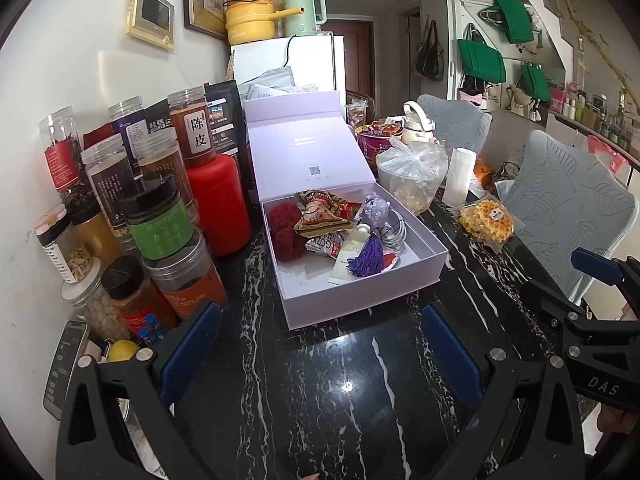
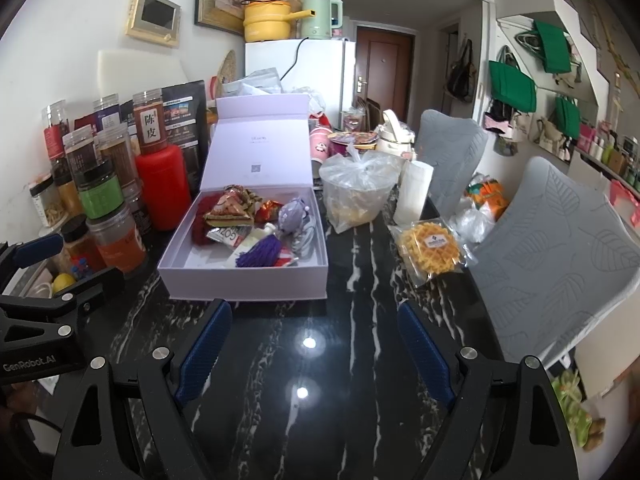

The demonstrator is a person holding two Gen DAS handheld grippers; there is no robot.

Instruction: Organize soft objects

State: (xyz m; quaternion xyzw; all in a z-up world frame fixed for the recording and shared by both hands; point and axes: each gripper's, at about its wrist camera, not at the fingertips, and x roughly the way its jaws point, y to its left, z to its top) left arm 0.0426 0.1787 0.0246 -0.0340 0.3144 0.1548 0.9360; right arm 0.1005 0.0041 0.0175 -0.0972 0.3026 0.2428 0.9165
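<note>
At your nine o'clock the jars [image 1: 160,216] and the red bottle [image 1: 218,204] are stacked against the wall, likely to keep the middle of the black marble table [image 1: 340,392] free; the phone [image 1: 64,364] beside them is cut off by your left tongs. Your left gripper [image 1: 320,356] is spread wide with nothing between its pads, hovering over bare table just short of the white box [image 1: 360,300]. That box sits at twelve o'clock with its lid propped up, so you can reach in from the front: the soft things lie piled in it, a red knitted piece [image 1: 282,232], a purple tassel [image 1: 366,258], a lilac pouch [image 1: 374,210] and snack packets, overlapping so you cannot tell what lies beneath. Your right gripper [image 2: 316,354] is likewise spread and empty. At two o'clock the wrapped waffle [image 2: 430,248] lies outside the box, near the chair [image 2: 560,256]; the knotted plastic bag [image 2: 360,188] blurs its contents.
</note>
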